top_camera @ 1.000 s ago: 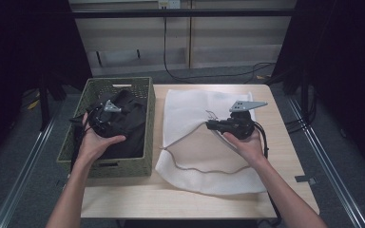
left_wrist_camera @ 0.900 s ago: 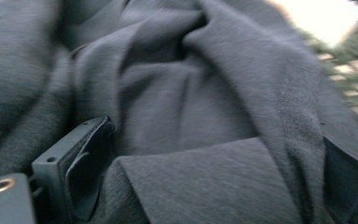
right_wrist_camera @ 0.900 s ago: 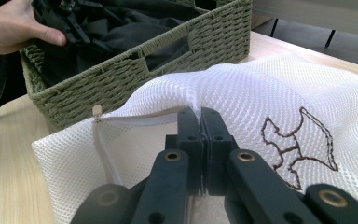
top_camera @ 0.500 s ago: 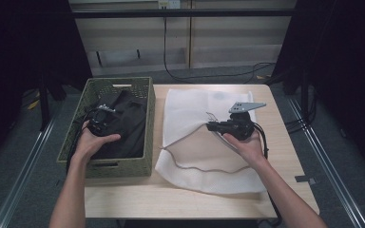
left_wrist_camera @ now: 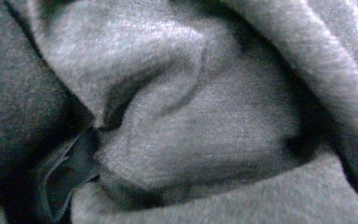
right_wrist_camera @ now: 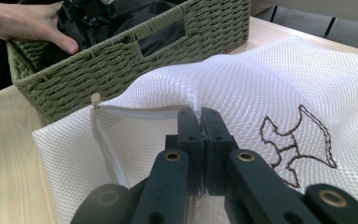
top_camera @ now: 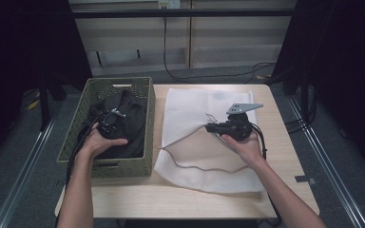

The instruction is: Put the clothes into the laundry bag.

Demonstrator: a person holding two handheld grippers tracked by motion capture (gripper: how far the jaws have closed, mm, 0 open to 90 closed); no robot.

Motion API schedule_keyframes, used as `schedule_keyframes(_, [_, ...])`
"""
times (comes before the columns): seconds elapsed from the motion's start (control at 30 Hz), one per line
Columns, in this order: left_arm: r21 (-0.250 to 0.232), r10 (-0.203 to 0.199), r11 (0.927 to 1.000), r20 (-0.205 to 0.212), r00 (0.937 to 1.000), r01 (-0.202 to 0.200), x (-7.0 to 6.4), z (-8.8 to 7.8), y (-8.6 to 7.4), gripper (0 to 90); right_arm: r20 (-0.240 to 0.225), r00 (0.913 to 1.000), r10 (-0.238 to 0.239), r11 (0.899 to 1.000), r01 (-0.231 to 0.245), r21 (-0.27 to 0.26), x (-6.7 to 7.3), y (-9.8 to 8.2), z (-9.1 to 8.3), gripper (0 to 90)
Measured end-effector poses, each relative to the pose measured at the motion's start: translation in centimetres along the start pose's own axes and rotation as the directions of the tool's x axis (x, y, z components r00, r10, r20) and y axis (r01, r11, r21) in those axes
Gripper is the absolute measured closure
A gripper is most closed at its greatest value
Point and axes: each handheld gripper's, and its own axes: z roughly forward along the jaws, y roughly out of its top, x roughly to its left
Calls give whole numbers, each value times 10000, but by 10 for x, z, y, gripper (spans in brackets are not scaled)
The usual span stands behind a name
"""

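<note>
This looks like a recording room in a lab, not a home. A plain wooden table [top_camera: 285,190] stands between black curtains [top_camera: 24,71] on both sides. Metal rails [top_camera: 24,166] run along the grey floor [top_camera: 209,76], and loose cables [top_camera: 204,73] lie behind the table.

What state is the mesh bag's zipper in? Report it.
Open: the mesh bag gapes at its zipper, where the right gripper pinches the upper edge up.

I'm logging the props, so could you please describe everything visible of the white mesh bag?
The white mesh bag lies mostly flat on the wooden table, beside the green woven basket. It looks like fine netting, with a white zipper along its opening and a brown embroidered outline. The right claw is shut on a raised fold.
</note>
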Motion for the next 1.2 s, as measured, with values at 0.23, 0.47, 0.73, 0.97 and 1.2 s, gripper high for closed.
schedule_keyframes(0.23, [1174,74,9931,-358,9993,-32,-3,3,10,95,-40,10000,-82,9999,83,110,1,-1,3,882])
schedule_keyframes(0.47, [1697,91,9854,-1217,9925,118,-4,-1,18,374,-40,10000,-58,9999,58,132,0,-3,3,882])
schedule_keyframes(0.73, [1965,-253,9790,-1456,9890,539,-6,-8,25,602,70,10000,15,10000,-15,7,0,-2,-1,882])
schedule_keyframes(0.97, [931,-946,9900,-1166,9887,1057,0,-21,20,633,78,9999,151,9999,-150,-62,-3,-2,-3,882])
schedule_keyframes(1.2, [-146,-1662,9861,-730,9834,1656,8,-39,13,647,132,9997,189,9998,-188,-61,-3,-3,-3,882])
